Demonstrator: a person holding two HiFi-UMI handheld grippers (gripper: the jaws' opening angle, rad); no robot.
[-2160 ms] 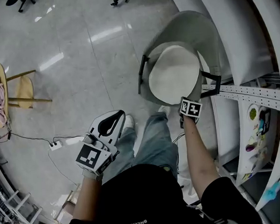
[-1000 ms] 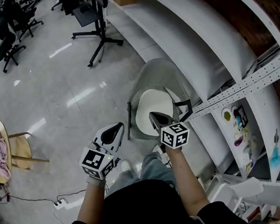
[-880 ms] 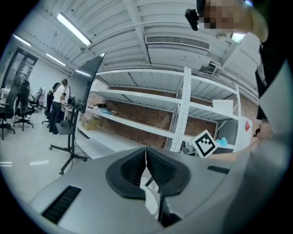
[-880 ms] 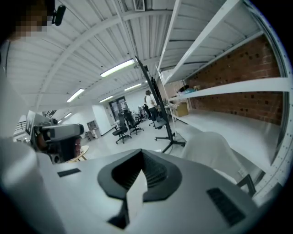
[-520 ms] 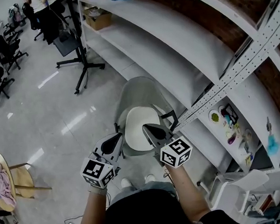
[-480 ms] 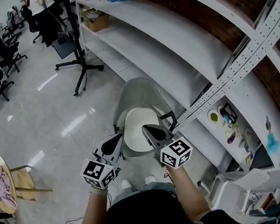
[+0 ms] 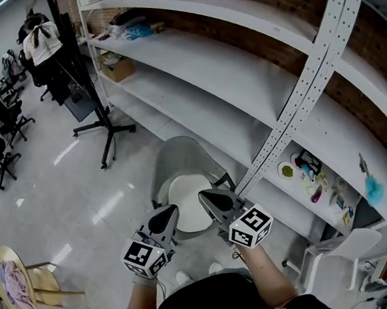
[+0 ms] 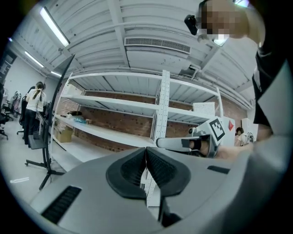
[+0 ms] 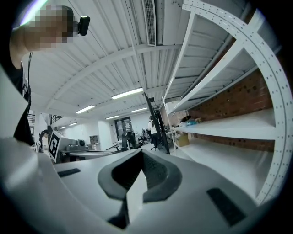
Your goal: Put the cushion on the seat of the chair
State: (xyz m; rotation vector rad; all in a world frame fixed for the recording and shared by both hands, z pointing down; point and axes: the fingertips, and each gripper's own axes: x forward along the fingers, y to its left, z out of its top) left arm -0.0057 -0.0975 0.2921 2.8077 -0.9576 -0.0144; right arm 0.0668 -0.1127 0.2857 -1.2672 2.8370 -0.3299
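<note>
Cushion (image 7: 186, 201) is lying on the chair (image 7: 180, 159) seat — placement apparently done. Left gripper (image 7: 166, 216) and right gripper (image 7: 209, 198) are hovering above, fingers closed on nothing — no load to carry.

Black short-sleeved shirt (image 7: 215, 301), white shoes (image 7: 184, 277)

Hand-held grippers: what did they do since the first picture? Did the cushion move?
The right hand-held gripper lifted away from the edge of the cushion, and the left hand-held gripper rose beside it. Both are shut and empty. The cushion stayed on the chair seat.
</note>
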